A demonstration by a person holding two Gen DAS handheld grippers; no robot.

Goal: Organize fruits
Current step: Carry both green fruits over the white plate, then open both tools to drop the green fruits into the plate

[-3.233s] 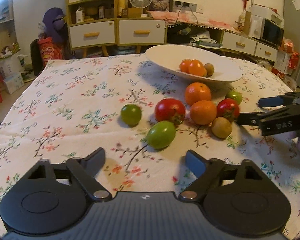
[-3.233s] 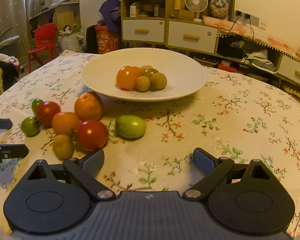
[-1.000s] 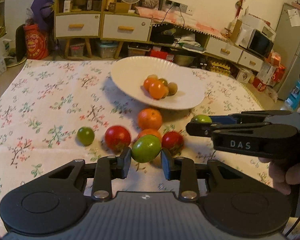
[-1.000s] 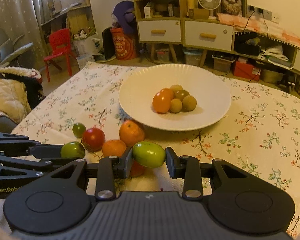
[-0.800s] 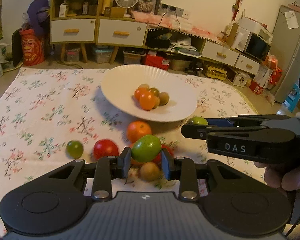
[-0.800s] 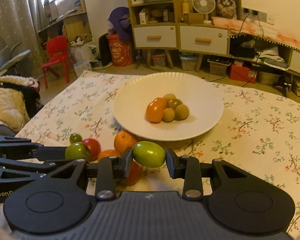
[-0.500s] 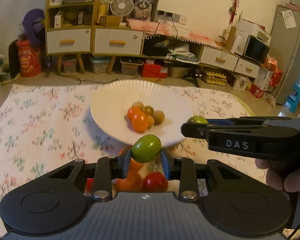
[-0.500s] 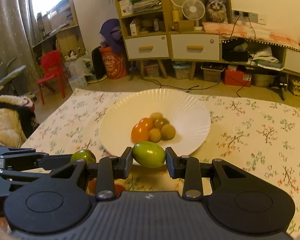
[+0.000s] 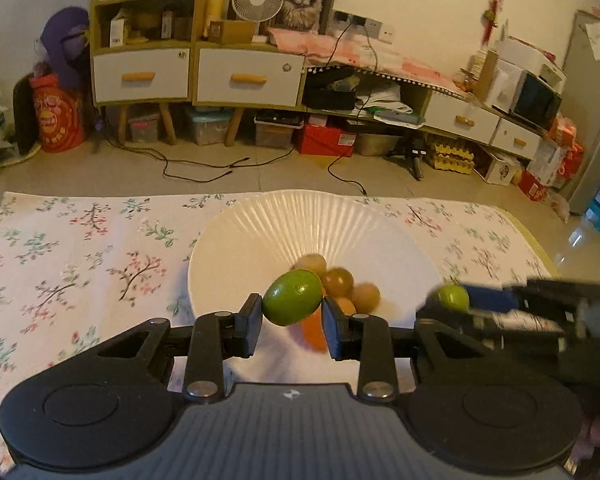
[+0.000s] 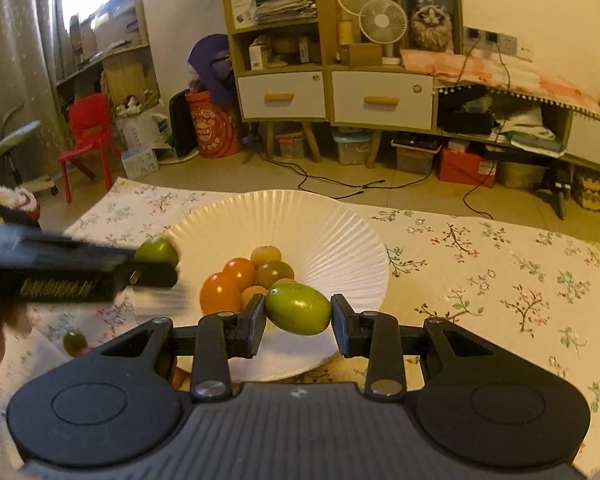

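Note:
My left gripper [image 9: 292,314] is shut on a green oval fruit [image 9: 293,302] and hangs over the near part of the white ribbed plate [image 9: 260,240]. My right gripper [image 10: 299,314] is shut on a second green fruit [image 10: 298,309] above the same plate [image 10: 332,224]. In the plate lie several orange fruits [image 10: 220,292] and small brownish ones [image 9: 338,282]. Each view shows the other gripper from the side, blurred, with its green fruit at the tip: the right one [image 9: 453,297] at the plate's right rim, the left one [image 10: 157,251] at its left rim.
A floral tablecloth [image 9: 80,256] covers the table, whose far edge runs just behind the plate. One small green fruit [image 10: 74,342] lies on the cloth at the lower left. Beyond are the floor with cables, a drawer cabinet [image 9: 196,76] and a red chair [image 10: 86,136].
Both grippers have moved forward with their green fruits, from above the loose fruits on the cloth to over the plate. Most loose fruits have dropped out of view below.

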